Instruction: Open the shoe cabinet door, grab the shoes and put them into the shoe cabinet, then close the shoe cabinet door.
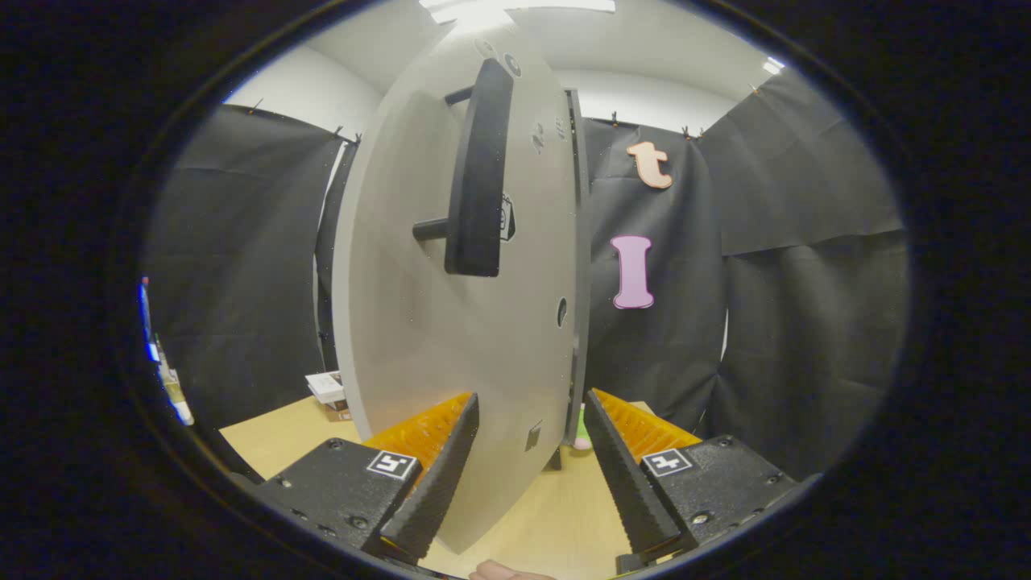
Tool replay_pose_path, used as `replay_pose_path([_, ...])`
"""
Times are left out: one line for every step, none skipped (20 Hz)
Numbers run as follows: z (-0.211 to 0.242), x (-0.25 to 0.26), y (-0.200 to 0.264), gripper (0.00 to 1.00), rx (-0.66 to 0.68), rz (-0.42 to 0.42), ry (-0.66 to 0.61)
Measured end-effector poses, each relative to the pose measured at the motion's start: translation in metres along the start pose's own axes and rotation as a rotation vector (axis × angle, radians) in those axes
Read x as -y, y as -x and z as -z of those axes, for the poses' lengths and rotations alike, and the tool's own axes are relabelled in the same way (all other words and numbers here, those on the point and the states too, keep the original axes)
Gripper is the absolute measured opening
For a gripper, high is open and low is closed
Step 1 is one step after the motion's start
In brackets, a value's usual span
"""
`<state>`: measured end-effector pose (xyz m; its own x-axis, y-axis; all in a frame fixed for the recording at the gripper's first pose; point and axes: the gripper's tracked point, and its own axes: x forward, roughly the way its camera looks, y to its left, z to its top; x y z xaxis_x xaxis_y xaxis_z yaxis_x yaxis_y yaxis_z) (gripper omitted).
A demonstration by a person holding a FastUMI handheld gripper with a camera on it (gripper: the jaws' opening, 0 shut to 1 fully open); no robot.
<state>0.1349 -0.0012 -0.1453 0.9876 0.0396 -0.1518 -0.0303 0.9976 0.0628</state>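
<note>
A: The door?
B: The pale grey door (451,338) with a black handle (480,173) stands upright, its edge between the fingers.
A: The gripper?
B: The gripper (530,475) is wide open, holding nothing, above the wooden surface (556,515).

- Bright light comes from the ceiling strip lamps (515,8) above me; they burn out to pure white glare and wash the top of the pale grey cabinet door (451,322).
- That door's flat face is evenly lit, dimming a little lower down; its black bar handle (479,169) stays sharp.
- My fingers (463,459) stand apart, one on each side of the door's lower edge, their ridges crisp, the near bodies in shade.
- The light wooden surface (564,515) shows soft, faint shadow under the door.
- Fisheye bending bows the door's edges outward; the far left rim smears with colour fringing.
</note>
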Motion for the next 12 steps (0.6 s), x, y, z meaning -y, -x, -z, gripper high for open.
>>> replay_pose_path([0.000, -0.006, -0.002, 0.87, -0.002, -0.002, -0.016])
replay_pose_path([0.000, -0.010, -0.006, 0.87, -0.002, -0.006, -0.025])
replay_pose_path([0.000, -0.015, -0.008, 0.87, -0.002, -0.013, -0.029])
replay_pose_path([0.001, -0.021, -0.010, 0.87, -0.005, -0.023, -0.031])
replay_pose_path([0.002, -0.026, -0.012, 0.87, -0.008, -0.033, -0.032])
replay_pose_path([0.003, -0.032, -0.015, 0.87, -0.012, -0.044, -0.035])
replay_pose_path([0.005, -0.037, -0.018, 0.87, -0.018, -0.055, -0.040])
replay_pose_path([0.006, -0.041, -0.020, 0.87, -0.025, -0.066, -0.044])
replay_pose_path([0.007, -0.046, -0.023, 0.87, -0.031, -0.073, -0.044])
replay_pose_path([0.009, -0.053, -0.026, 0.87, -0.038, -0.083, -0.041])
replay_pose_path([0.009, -0.060, -0.029, 0.87, -0.041, -0.091, -0.037])
replay_pose_path([0.008, -0.068, -0.035, 0.87, -0.035, -0.099, -0.029])
